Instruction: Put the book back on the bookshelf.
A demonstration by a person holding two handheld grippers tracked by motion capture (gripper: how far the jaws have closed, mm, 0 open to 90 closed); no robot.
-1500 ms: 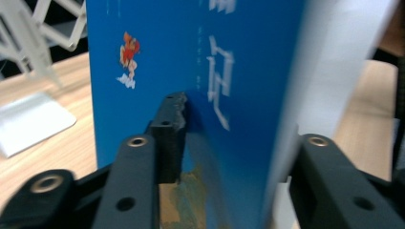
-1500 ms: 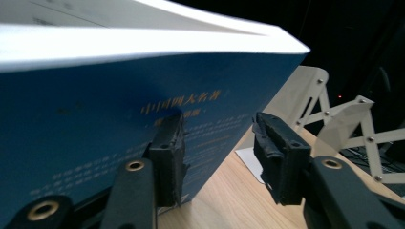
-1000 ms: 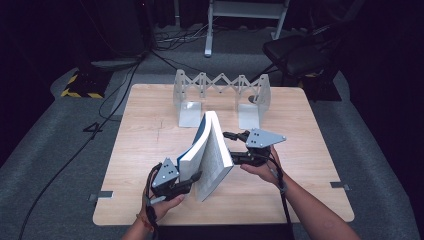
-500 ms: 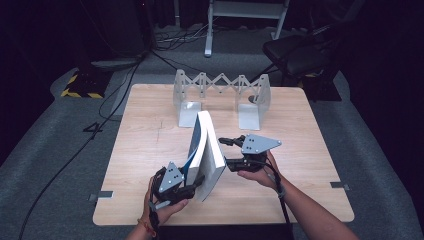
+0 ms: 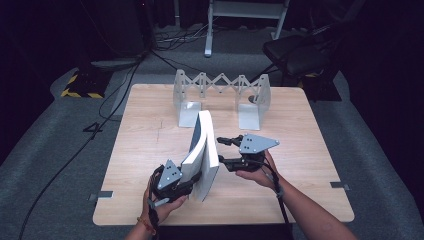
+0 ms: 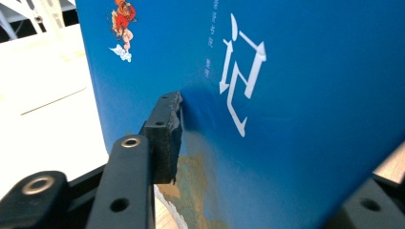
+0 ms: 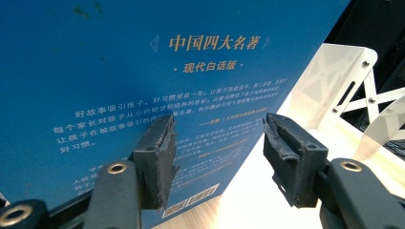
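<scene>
Standing upright on the pale wooden tabletop point(image 5: 150, 145), a glossy blue book point(image 5: 202, 155) titled "中国四大名著" is gripped by the left claw point(image 5: 186, 176), whose jaws have just been closing; the right claw point(image 5: 225, 150) gapes beside its back cover.

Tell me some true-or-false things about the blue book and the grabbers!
1. The book stands on its edge on the table. True.
2. The left gripper clamps the book. True; one of its fingers presses a dent into the cover.
3. The right gripper squeezes the book too. False; its fingers stand apart beside the back cover, nothing between them.
4. The metal rack lies flat. False; it stands upright at the table's far side.
5. The book sits inside the rack. False; it stands in front of it.
</scene>
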